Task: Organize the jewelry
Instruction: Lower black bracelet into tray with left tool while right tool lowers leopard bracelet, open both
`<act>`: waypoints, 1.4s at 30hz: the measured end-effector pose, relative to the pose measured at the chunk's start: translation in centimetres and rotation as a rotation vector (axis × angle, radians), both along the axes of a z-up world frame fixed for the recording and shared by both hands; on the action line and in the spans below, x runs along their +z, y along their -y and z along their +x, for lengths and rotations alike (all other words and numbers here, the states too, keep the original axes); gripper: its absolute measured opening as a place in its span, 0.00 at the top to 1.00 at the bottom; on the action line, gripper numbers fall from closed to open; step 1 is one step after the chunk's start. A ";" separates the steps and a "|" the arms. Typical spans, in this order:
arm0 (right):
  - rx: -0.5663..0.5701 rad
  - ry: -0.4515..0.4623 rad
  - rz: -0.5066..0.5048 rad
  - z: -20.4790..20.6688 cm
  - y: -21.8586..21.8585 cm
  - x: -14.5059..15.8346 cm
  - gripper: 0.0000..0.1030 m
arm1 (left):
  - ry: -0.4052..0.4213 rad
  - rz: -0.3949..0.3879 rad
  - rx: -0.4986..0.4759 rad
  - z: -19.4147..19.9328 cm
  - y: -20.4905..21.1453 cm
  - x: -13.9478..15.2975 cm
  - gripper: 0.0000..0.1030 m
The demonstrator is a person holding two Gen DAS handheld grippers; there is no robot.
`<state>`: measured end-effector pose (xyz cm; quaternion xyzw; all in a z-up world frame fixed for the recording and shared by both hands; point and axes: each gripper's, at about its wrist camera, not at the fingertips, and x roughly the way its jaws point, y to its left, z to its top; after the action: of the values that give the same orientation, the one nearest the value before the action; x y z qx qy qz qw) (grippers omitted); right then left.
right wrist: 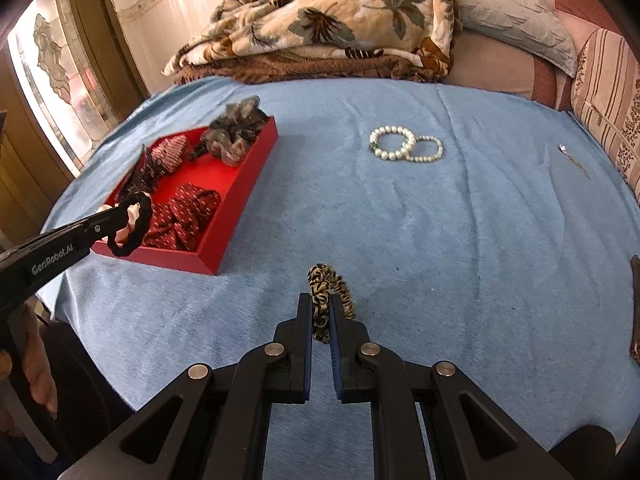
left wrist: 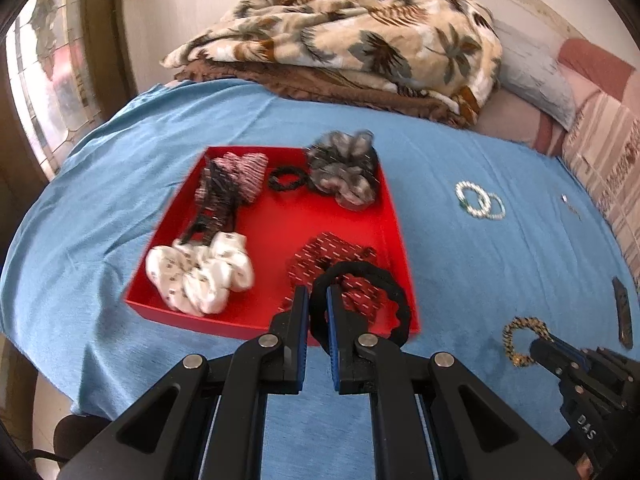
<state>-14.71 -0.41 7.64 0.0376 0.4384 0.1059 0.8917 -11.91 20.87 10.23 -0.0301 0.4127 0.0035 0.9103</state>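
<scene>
A red tray (left wrist: 400, 240) on the blue bedspread holds several scrunchies: a white one (left wrist: 200, 276), a grey one (left wrist: 344, 168), a striped pink one (left wrist: 240, 176), a red patterned one (left wrist: 332, 264) and a small black hair tie (left wrist: 286, 180). My left gripper (left wrist: 318, 300) is shut on a black scrunchie (left wrist: 384, 288) above the tray's near right corner; it also shows in the right wrist view (right wrist: 132, 228). My right gripper (right wrist: 322, 308) is shut on a leopard-print scrunchie (right wrist: 324, 284) just above the bedspread, right of the tray (right wrist: 240, 208). Two pearl bracelets (right wrist: 404, 144) lie further back.
A folded floral blanket (left wrist: 344, 40) and pillows (right wrist: 516, 12) lie at the back of the bed. A thin silver pin (right wrist: 574, 160) lies at the far right, a dark hair clip (left wrist: 622, 312) at the right edge. A window (right wrist: 52, 80) stands at the left.
</scene>
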 end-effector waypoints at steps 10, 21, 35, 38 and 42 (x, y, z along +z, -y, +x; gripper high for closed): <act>0.043 0.042 0.031 0.1 -1.1 1.3 0.91 | 0.017 -0.081 0.105 0.0 -5.5 0.7 0.92; 0.156 0.029 0.071 3.1 -5.6 2.6 0.91 | -0.016 -0.214 0.161 2.3 -10.4 -0.3 0.92; 0.267 0.044 0.005 10.7 -12.8 2.1 0.91 | -0.089 -0.253 0.061 8.3 -9.2 -3.3 0.92; 0.261 0.018 -0.006 12.7 -13.5 1.1 0.91 | -0.140 -0.280 0.053 8.1 -9.4 -4.3 0.92; 0.246 -0.022 -0.015 14.8 -14.5 -0.3 0.91 | -0.145 -0.250 0.052 7.7 -9.3 -4.7 0.92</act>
<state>0.12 14.05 7.32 -0.0219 0.4504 0.2110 0.8672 -4.24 30.21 5.49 -0.1538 0.4739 -0.0223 0.8668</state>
